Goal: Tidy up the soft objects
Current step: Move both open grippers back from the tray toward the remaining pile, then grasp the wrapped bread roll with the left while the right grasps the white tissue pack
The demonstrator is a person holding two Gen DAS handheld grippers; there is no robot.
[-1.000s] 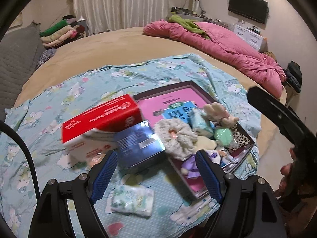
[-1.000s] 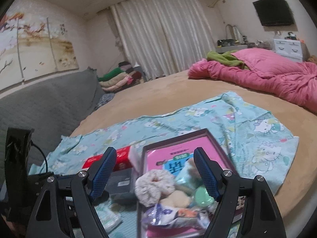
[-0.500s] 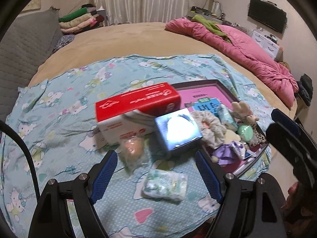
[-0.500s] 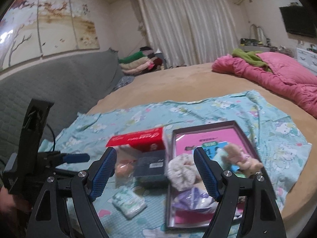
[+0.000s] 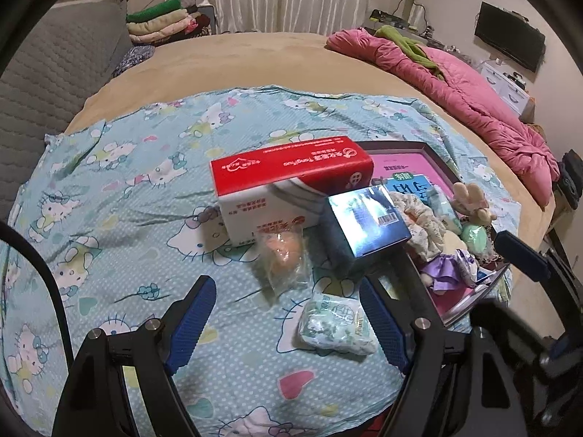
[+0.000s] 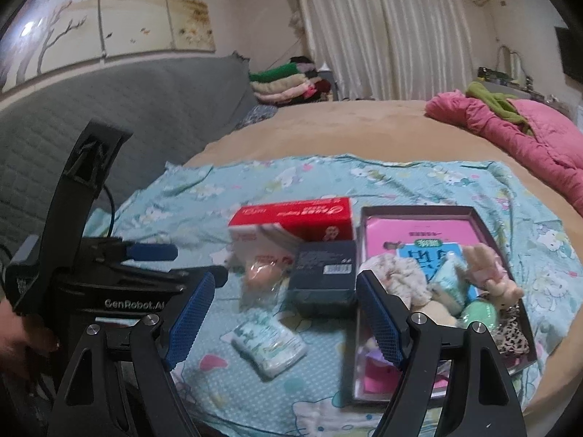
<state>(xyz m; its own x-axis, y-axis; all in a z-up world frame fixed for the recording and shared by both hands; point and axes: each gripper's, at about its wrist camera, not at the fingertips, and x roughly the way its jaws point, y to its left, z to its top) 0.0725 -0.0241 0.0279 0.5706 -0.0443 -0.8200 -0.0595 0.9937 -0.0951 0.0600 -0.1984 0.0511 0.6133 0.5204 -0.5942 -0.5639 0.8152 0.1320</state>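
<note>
Both grippers are hanging above the near edge of a bed, over a blue cartoon-print cloth [image 5: 120, 167]. The left gripper [image 5: 288, 322] is standing with its jaws spread wide and nothing between the blue pads. The right gripper [image 6: 286, 315] is likewise spread wide and holding nothing.

A tray [image 6: 419, 209] with a pink base is lying on the right part of the cloth. It is holding the soft items: a cream scrunchie [image 5: 424, 220], a pink plush toy [image 5: 472, 200], a green ball [image 5: 473, 236], a purple piece [image 5: 442, 271] and a pale blue packet [image 6: 450, 286], all crowded at the tray's near end.

Left of the tray, a red-and-white box [image 5: 291, 185] is sitting on the cloth. A dark blue box [image 5: 364, 231] is resting just beside it, touching the tray's left rim. A clear bag [image 5: 282, 255] with an orange item inside is lying in front of the red-and-white box. A tissue pack [image 5: 333, 322] is lying nearest the grippers, apart from the tray.

In the right wrist view, the left gripper is showing at far left, with a hand [image 6: 22, 335] on its handle. A pink quilt [image 5: 455, 83] is bunched at the far right of the bed.
</note>
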